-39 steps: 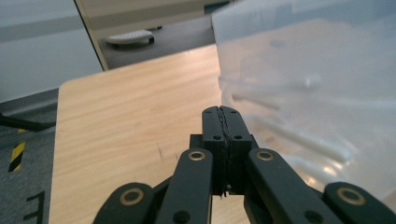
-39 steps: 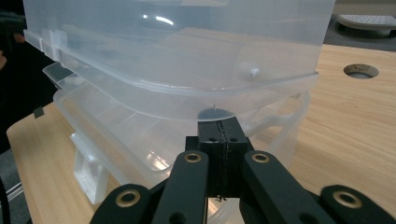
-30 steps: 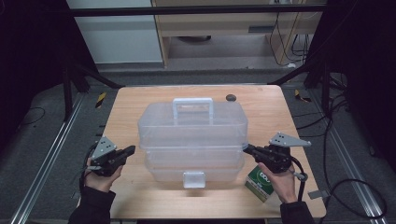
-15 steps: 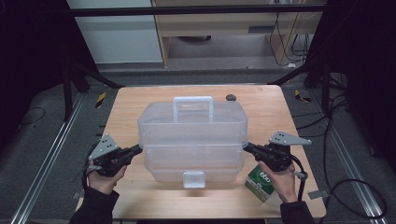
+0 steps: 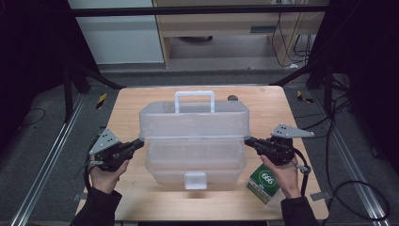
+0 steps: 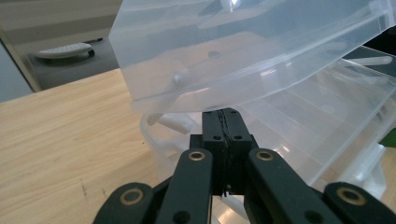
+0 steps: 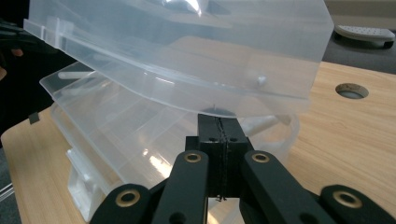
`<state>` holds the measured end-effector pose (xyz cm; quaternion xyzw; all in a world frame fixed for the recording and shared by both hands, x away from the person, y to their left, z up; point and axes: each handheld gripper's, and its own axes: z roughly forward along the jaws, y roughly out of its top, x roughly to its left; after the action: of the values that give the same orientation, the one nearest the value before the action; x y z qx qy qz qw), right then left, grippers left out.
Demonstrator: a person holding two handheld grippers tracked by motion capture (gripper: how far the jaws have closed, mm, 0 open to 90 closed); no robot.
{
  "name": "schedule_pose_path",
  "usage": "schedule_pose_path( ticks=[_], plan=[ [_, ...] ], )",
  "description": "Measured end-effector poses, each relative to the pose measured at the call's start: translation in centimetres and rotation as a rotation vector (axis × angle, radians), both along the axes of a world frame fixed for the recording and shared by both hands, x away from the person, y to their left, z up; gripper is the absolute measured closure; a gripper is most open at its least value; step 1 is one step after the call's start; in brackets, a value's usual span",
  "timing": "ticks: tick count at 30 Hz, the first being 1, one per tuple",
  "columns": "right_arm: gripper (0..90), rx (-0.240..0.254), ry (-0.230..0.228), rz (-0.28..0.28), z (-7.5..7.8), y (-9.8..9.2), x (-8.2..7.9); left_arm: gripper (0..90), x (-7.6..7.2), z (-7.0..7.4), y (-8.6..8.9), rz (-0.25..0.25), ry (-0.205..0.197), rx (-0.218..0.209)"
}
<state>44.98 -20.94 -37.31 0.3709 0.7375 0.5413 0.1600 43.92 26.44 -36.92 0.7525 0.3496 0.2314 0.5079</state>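
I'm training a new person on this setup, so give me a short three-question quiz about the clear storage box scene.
1. True or false: the lid of the clear box is lifted off its base at the front.
2. Where do the left hand-held gripper and right hand-held gripper sit? A) under the lid's two ends B) on the white handle C) on the front latch
3. What lies on the table by the right hand?

Key: 1 true. 2 A, both with jaws shut. 3 A green and white packet.
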Motion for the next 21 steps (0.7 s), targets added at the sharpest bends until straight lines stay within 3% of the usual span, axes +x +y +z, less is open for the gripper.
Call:
schedule_pose_path(
  ticks=[9,15,21],
  plan=[
    [90.0,0.004,0.001,0.003,0.0,0.2,0.0,89.2,0.1,-0.2,-0.1,0.01,-0.007,0.016],
    [90.0,-0.006,0.0,0.006,-0.1,0.3,-0.1,75.9,0.2,-1.0,0.5,0.072,-0.004,0.056],
    [90.0,-0.002,-0.001,0.011,0.0,0.4,-0.1,66.3,1.1,-1.4,-0.2,0.073,-0.028,0.081]
  ],
)
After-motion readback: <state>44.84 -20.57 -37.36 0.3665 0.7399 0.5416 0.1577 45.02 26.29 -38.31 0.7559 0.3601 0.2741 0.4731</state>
